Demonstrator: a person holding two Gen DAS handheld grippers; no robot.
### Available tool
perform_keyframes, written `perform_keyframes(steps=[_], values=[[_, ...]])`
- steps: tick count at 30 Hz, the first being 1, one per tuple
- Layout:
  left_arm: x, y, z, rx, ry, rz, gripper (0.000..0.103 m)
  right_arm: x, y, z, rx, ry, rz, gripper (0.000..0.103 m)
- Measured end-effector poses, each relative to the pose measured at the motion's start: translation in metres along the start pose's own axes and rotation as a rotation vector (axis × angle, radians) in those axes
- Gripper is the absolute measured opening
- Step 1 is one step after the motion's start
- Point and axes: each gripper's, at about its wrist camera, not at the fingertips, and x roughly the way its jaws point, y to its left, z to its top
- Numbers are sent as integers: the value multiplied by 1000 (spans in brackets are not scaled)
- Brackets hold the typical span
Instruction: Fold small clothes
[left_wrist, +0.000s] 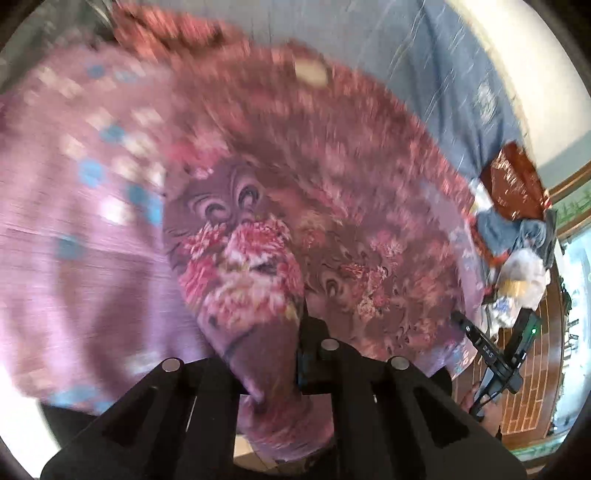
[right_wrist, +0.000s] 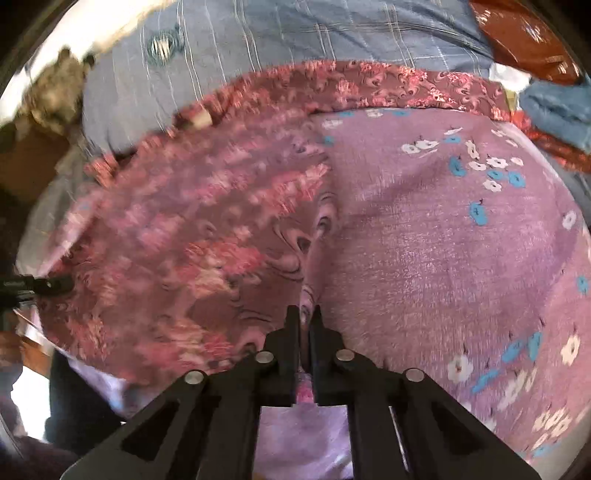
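A small garment fills both views: a mauve half (right_wrist: 424, 240) printed with white and blue flowers, and a maroon half (left_wrist: 240, 240) with pink blossoms and swirls. It lies spread over a blue checked sheet (right_wrist: 258, 37). My left gripper (left_wrist: 299, 332) is shut on a fold of the maroon cloth, which drapes over one finger and hides it. My right gripper (right_wrist: 303, 317) is shut on a pinched ridge where the two prints meet. Each gripper also shows in the other's view: the right gripper (left_wrist: 495, 354) at the cloth's near right edge, the left gripper (right_wrist: 37, 286) at its left edge.
The blue sheet (left_wrist: 461, 92) continues behind the garment. A heap of other clothes (left_wrist: 517, 236) with a shiny red-brown piece (left_wrist: 513, 181) lies at the far right. Brown brick-pattern floor (left_wrist: 524, 398) shows beyond the bed's edge.
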Motion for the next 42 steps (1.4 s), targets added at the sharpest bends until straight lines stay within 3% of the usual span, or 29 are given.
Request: perform_keyframes(steps=[3, 6, 8, 10, 11, 13, 14, 15, 19, 20, 21, 22, 25, 26, 27, 29, 31, 35, 36, 38, 39, 40, 42], values=[[-20, 14, -3, -1, -4, 156, 12, -21, 1, -3, 7, -33, 47, 4], [-1, 45, -16, -14, 79, 370, 17, -7, -3, -9, 15, 15, 7, 4], [3, 69, -22, -65, 126, 402, 17, 11, -13, -17, 42, 74, -47, 3], [-5, 89, -24, -144, 115, 340, 17, 9, -21, -21, 83, 70, -23, 4], [-9, 91, -22, -154, 104, 313, 18, 7, -22, -19, 84, 79, -23, 11], [-9, 84, -14, -108, 79, 269, 38, -2, -20, -9, 70, 50, -38, 18], [-5, 76, -10, -76, 59, 258, 60, -5, -20, -3, 70, 35, -29, 31], [1, 70, -8, -64, 54, 244, 68, -7, -19, 4, 73, 24, -16, 46], [30, 63, -9, -104, 136, 79, 63, -1, -6, 16, 55, 7, -37, 51], [39, 56, -12, -99, 159, 55, 22, 5, -1, 15, 46, 23, -41, 51], [41, 50, -11, -82, 168, 71, 3, 9, 1, 14, 38, 35, -41, 51], [36, 40, -7, -63, 146, 79, 3, 15, 6, 11, 22, 55, -43, 51], [-9, 4, 8, 29, -3, 0, 4, 22, 15, 5, -25, 73, -87, 50], [-21, -5, 11, 67, -47, 36, 9, 21, 16, 4, -34, 72, -92, 50], [-31, -14, 15, 120, -96, 128, 30, 21, 16, 3, -37, 71, -94, 50], [-33, -9, 19, 137, -139, 220, 70, 21, 14, 3, -35, 74, -90, 51], [-28, 13, 18, 92, -107, 217, 71, 22, 9, 2, -19, 78, -79, 52], [3, 47, 3, -49, 38, 53, 70, 22, 8, 1, -12, 76, -68, 57], [8, 48, -5, -79, 68, 21, 64, 23, 9, 1, -21, 78, -70, 58], [10, 51, -18, -104, 101, -143, 50, 24, 11, 1, -36, 83, -79, 59], [7, 47, -25, -82, 111, -229, 50, 24, 12, 1, -41, 84, -81, 60], [2, 42, -32, -48, 114, -268, 50, 24, 13, 0, -44, 85, -83, 61], [-3, 21, -47, 93, 116, -277, 50, 24, 13, -2, -48, 85, -85, 65]])
